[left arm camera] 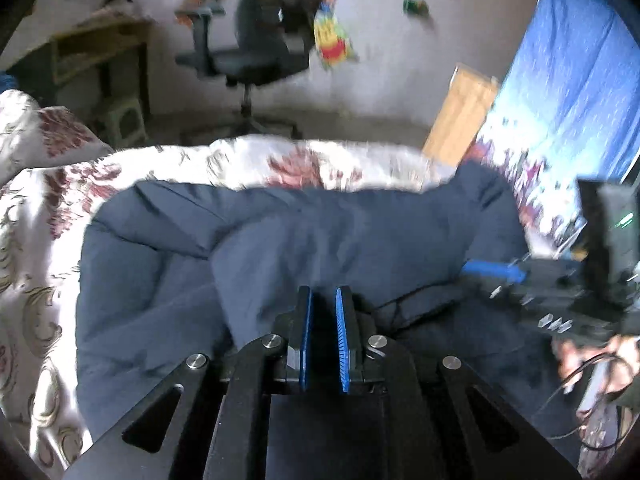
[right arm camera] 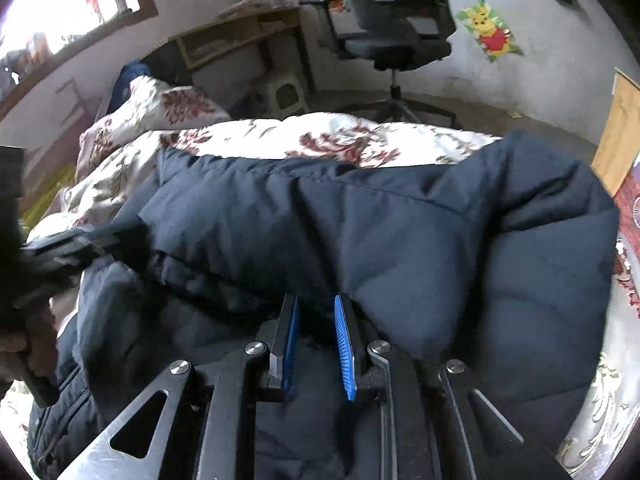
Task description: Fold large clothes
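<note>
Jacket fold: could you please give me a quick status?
Left gripper and right gripper both slightly open, fabric between fingers. Navy jacket bunched on floral quilt. Nothing blocking.

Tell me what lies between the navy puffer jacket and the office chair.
In the right wrist view, a band of floral bedspread lies past the navy puffer jacket, then bare floor up to the office chair.

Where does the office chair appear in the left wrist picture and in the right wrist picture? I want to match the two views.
Left wrist view: the office chair stands at top centre, blurred, behind the bed.
Right wrist view: the office chair stands at top, right of centre, sharp.
Shared landmark: the Winnie-the-Pooh poster hangs on the wall just right of the chair in both.
</note>
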A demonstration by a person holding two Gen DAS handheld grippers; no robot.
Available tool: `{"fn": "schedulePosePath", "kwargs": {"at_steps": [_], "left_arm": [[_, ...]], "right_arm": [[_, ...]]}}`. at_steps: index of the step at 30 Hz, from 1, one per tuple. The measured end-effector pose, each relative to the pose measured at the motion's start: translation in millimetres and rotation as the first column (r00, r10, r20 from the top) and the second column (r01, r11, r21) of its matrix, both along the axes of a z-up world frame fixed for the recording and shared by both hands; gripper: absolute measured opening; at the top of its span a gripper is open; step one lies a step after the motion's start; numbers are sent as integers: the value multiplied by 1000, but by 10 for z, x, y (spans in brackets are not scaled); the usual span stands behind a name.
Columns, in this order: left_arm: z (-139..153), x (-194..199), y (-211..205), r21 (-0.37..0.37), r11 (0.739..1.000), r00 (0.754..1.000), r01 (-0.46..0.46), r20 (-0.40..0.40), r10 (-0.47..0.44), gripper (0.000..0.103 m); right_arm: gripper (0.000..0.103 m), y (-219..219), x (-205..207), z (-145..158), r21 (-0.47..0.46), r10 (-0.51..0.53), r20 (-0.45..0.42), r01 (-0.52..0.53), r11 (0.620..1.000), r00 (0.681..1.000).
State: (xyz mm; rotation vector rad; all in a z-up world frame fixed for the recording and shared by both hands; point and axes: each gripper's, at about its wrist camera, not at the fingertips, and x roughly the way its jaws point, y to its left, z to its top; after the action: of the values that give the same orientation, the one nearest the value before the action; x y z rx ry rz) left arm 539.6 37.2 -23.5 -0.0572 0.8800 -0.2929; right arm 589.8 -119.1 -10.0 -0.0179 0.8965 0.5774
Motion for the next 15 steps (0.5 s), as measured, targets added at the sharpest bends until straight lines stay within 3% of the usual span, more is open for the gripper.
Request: {"fn": "schedulePosePath", "kwargs": {"at_steps": [8,15], "left_arm": [[-407,270,-94,66,998,998,-14,-57,17,8],[-632,378,-123,130,991,999,-29,-19,32,8]], "right_arm": [[7,-272,347,-359,95,-63,-131,76,993,989],[6,-277,494,-563,143,-47,-117,64,988,992]]}}
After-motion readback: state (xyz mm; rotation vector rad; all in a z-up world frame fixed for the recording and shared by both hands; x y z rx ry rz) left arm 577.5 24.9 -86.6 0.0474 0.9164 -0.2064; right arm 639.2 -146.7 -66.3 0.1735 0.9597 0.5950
